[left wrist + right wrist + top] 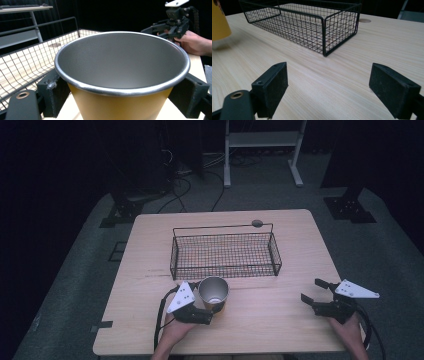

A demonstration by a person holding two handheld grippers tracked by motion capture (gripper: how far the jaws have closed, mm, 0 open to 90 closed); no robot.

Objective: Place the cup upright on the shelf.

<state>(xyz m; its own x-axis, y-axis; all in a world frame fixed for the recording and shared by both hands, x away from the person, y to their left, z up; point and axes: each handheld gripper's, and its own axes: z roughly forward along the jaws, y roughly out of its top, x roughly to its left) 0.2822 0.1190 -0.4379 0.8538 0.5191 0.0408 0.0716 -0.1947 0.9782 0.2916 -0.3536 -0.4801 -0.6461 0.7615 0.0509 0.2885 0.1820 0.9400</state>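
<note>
At the near edge of the desk (280, 330), in the high view, the person's left hand (175, 332) comes in from the bottom with its forearm running straight up from the edge, and holds the left claw (212, 312) pointing forward and a little to the right. That claw is pinching the cup (214, 292), a yellow-sided cup with a metal rim and a grey inside, which stands upright just in front of the hand. In the left gripper view the cup (120, 75) sits squarely between the two black jaws, one pressed to each side of its yellow wall below the rim, mouth open toward the camera.

Well to the right, the right hand (347, 330) reaches in from the bottom right corner and holds the right claw (315, 292) aimed forward and to the left. Its jaws are spread wide with nothing between them; in the right gripper view bare desk wood (317, 85) lies between the two pads, which hang just above the surface. The cup is well apart from this claw, at the far left edge of that view (219, 22).

Beyond the cup, near it and toward the desk's middle, stands the black wire basket (225, 252), with its long side facing the person. In the right gripper view its near corner (324, 37) stands ahead of the open jaws.
</note>
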